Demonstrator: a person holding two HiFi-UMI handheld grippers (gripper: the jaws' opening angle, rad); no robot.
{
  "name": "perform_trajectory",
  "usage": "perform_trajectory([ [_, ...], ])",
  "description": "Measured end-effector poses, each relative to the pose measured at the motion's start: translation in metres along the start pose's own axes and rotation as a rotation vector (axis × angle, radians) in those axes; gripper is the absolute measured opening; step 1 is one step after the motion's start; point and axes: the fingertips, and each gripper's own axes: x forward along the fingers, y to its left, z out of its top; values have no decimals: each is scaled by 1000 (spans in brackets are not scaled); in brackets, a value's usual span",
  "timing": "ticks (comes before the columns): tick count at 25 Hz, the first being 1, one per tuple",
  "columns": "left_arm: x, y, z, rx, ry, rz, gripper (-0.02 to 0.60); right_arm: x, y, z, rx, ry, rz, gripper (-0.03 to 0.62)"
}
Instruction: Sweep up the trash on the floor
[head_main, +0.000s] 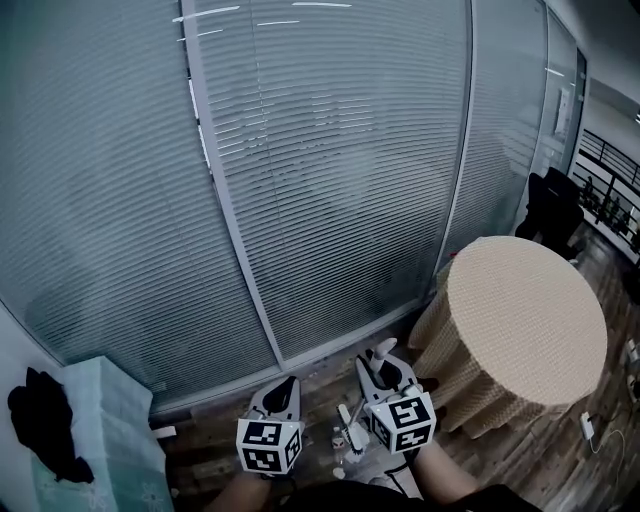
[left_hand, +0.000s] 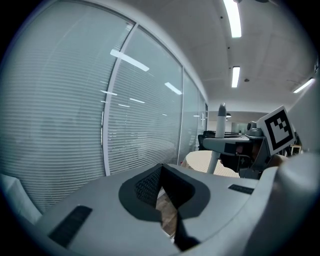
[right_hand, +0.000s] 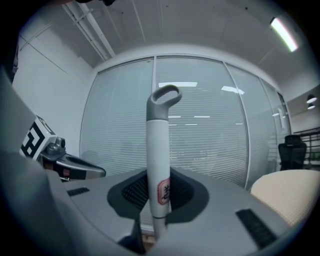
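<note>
A white broom handle (right_hand: 159, 165) with a grey loop at its top stands upright between the jaws of my right gripper (right_hand: 159, 202), which is shut on it. From the head view, this right gripper (head_main: 383, 368) sits low in the middle, with the handle's tip (head_main: 383, 350) poking out above it. My left gripper (head_main: 285, 385) is just to its left, jaws together and nothing in them; its own view shows only wooden floor behind the left gripper (left_hand: 162, 197). There the broom handle (left_hand: 220, 135) rises at right. The broom head and any trash are hidden.
Glass walls with shut blinds (head_main: 330, 170) stand directly ahead. A round table under a beige cloth (head_main: 525, 310) is at the right, a black chair (head_main: 552, 208) beyond it. A pale teal box (head_main: 110, 420) with black cloth is at the lower left. A white cable (head_main: 590, 430) lies on the wooden floor.
</note>
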Motion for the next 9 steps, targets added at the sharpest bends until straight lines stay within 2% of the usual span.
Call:
perform_trajectory([
  [9, 3, -5, -6, -2, 0, -13, -3, 4, 1, -4, 26, 6, 29, 77],
])
